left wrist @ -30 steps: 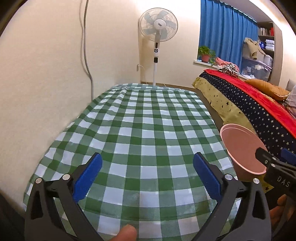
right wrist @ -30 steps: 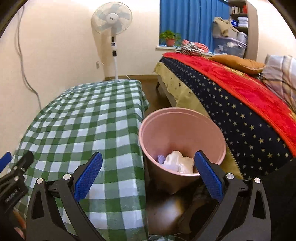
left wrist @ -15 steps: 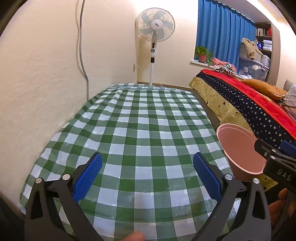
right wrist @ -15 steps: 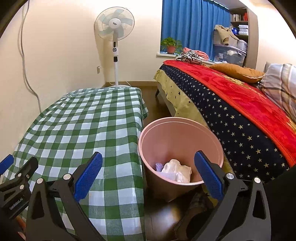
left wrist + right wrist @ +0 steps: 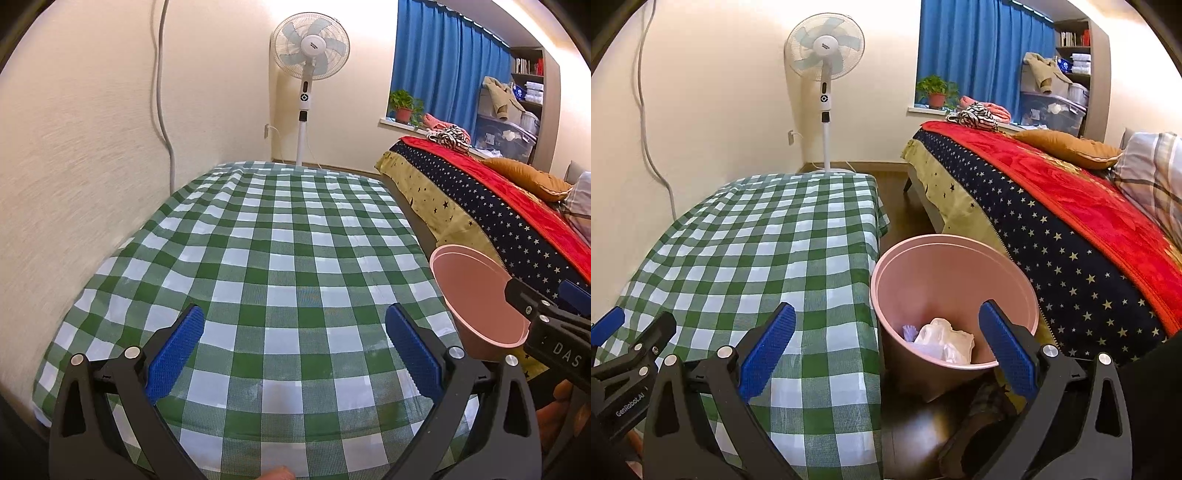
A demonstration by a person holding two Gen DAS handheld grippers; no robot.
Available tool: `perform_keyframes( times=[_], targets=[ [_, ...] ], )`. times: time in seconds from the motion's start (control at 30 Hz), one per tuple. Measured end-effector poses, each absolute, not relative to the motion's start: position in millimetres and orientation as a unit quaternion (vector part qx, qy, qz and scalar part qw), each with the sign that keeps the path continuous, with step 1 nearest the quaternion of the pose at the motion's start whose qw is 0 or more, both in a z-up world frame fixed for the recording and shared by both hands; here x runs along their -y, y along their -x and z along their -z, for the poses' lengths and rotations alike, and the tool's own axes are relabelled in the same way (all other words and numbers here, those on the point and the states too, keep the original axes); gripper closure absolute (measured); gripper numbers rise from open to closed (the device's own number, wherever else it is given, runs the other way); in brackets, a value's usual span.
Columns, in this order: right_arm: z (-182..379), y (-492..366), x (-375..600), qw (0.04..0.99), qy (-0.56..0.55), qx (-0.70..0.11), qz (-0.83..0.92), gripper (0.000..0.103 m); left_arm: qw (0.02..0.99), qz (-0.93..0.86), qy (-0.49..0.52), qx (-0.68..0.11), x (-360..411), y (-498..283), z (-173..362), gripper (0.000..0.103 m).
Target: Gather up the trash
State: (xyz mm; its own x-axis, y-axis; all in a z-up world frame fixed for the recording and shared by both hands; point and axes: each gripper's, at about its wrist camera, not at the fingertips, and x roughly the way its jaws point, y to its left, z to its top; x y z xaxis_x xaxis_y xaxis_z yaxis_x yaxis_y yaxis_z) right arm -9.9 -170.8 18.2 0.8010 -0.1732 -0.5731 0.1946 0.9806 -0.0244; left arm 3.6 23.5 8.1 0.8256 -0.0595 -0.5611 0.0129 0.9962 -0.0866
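Both grippers now sit higher and farther back than a second ago; in the left wrist view more of the near edge of the green checked tablecloth [image 5: 280, 258] shows, and the pink bin [image 5: 476, 295] lies lower at the right edge; in the right wrist view the bin [image 5: 953, 266] appears farther below the right gripper [image 5: 886, 350], with more dark floor [image 5: 916, 424] showing in front of it.
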Motion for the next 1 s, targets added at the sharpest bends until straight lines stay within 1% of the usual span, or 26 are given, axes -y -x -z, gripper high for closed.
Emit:
perform_keyframes(
  times=[1.0],
  targets=[
    [-18.5, 7.3, 174.1, 0.948, -0.021, -0.300, 0.102, 0.005, 0.954, 0.022, 0.037, -0.298, -21.5, -5.2, -3.9, 0.008]
  ],
)
